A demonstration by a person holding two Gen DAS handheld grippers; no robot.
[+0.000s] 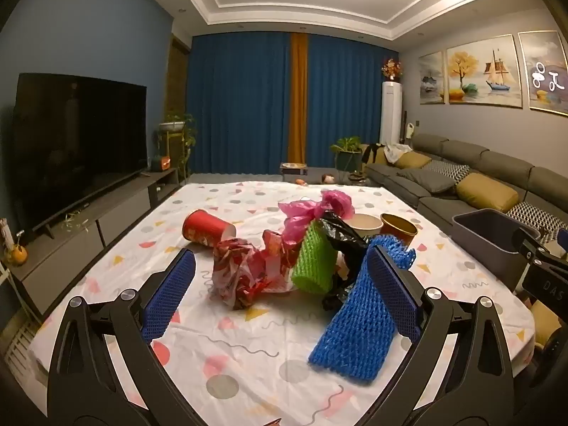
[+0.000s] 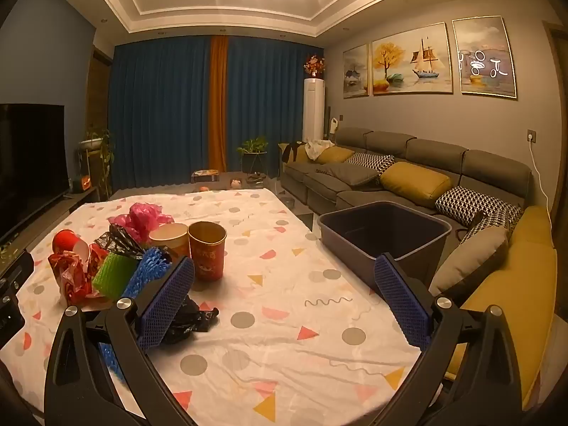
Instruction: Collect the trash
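Trash lies in a heap on the patterned tablecloth (image 1: 248,358): a blue foam net (image 1: 358,330), a green foam net (image 1: 314,266), a crumpled red wrapper (image 1: 245,269), a black plastic bag (image 1: 342,238), a pink plastic bag (image 1: 312,213), a red cup on its side (image 1: 206,229), a white paper cup (image 1: 365,225) and a gold-rimmed cup (image 1: 399,229). My left gripper (image 1: 280,294) is open, with the blue net against its right finger. My right gripper (image 2: 284,301) is open and empty above the cloth, right of the heap, with the black bag (image 2: 191,317) beside its left finger. The red and gold cup (image 2: 207,250) stands upright.
A dark grey bin (image 2: 387,236) stands off the table's right edge, by the grey sofa (image 2: 408,174). A TV (image 1: 78,142) on a low cabinet is at the left. Blue curtains hang at the back.
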